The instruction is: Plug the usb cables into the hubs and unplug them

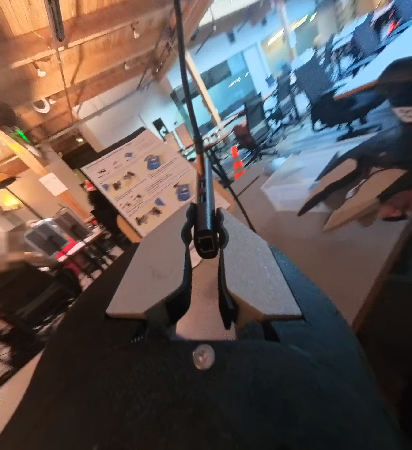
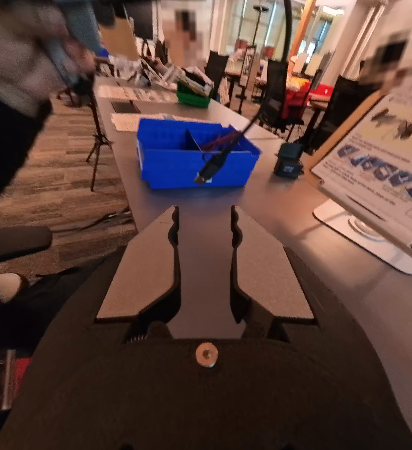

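Grey tabletop [image 2: 285,219] (blue bin [image 2: 195,158] on it), wood-beamed room.

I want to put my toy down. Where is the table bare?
Bare table lies between the open right tool and the blue bin. It is crowded to the right, by the black box and the sign stand.

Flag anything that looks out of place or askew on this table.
One thing stands out: a black USB plug dangles in mid-air in front of the blue bin, its cable running up out of frame. The left gripper holds the hub aloft; the right gripper is open and empty.
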Available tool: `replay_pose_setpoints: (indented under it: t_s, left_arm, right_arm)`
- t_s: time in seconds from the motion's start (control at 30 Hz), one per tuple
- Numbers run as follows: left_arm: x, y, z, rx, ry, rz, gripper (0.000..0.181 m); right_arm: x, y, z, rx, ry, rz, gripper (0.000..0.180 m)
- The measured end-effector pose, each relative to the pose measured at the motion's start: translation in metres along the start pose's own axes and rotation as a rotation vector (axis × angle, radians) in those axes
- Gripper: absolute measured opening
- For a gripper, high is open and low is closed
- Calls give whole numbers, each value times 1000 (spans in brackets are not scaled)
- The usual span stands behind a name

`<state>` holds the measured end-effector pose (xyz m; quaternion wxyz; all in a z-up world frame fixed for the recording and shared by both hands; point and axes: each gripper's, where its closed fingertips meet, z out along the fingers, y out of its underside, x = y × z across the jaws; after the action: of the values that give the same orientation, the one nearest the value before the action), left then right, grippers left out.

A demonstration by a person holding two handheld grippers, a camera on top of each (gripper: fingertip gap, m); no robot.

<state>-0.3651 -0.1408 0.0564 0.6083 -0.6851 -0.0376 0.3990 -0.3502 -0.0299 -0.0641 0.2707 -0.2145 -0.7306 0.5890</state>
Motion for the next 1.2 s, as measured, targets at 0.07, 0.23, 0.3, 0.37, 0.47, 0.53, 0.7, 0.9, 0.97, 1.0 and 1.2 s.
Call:
replay_pose_setpoints:
  t_s: [0.07, 0.23, 0.3, 0.37, 0.47, 0.53, 0.7, 0.9, 0.97, 1.0, 1.2]
  left_arm:
    - [18, 5, 4, 29, 26, -56, 15]
    - [51, 41, 21, 21, 87, -149, 15]
    - [69, 52, 27, 8, 161, -153, 15]
    - [87, 60, 30, -13, 233, -151, 14]
    - [120, 60, 28, -6, 431, -230, 14]
    - [128, 61, 27, -9, 490, -262, 14]
    - [139, 52, 12, 28, 627, -344, 14]
    - [141, 46, 2, 50, 665, -353, 14]
    - [141, 43, 0, 63, 675, -362, 14]
    - [141, 43, 0, 66, 673, -363, 14]
    - [139, 37, -2, 99, 705, -442, 14]
  right_arm:
    - [-8, -13, -7, 31, -14, -1, 40]
    - [-7, -13, -15, -7, 25, -44, 39]
    - [0, -10, -19, -24, 51, -57, 39]
    - [5, -9, -22, -24, 60, -52, 39]
    - [10, -11, -25, 0, 45, -29, 43]
    - [5, -12, -25, 13, 3, -14, 53]
    - [-41, -14, -21, 28, -256, 6, 57]
    - [-59, 9, -7, -102, -314, -50, 15]
    - [-63, 11, -6, -103, -337, -56, 13]
    - [-64, 10, -6, -101, -338, -57, 13]
    - [-68, 7, -8, -69, -388, -15, 12]
